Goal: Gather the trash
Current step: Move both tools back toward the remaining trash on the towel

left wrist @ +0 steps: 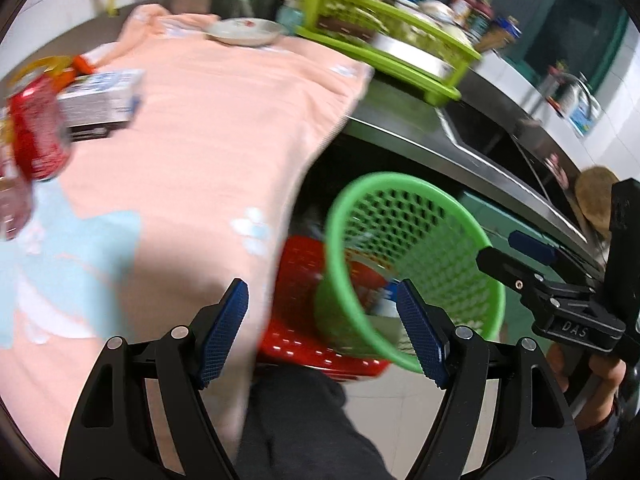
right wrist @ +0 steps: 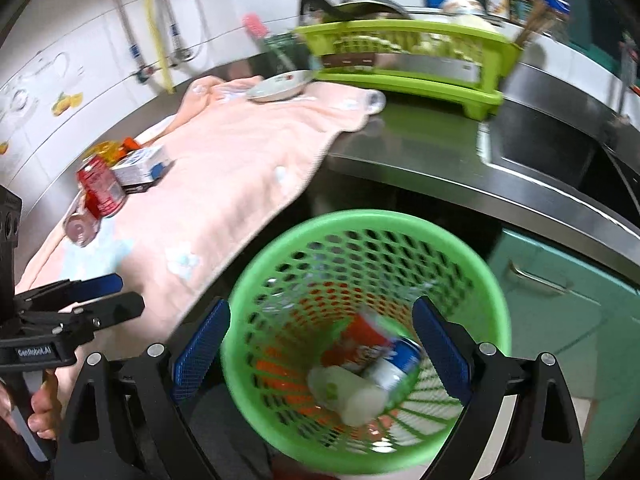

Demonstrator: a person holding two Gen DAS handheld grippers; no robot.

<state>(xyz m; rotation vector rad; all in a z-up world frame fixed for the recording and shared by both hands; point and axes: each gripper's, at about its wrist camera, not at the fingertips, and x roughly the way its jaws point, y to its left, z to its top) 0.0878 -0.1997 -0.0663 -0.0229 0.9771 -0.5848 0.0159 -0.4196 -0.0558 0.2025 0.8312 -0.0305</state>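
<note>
Right tool (right wrist: pixel 320 344), open, hovers over green basket (right wrist: pixel 496 304) holding cans (right wrist: pixel 400 364).

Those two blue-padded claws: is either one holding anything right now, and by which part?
Nothing is held. The left gripper and right gripper both stand open with nothing pressed between their pads; the green basket sits beyond them, ungripped.
</note>
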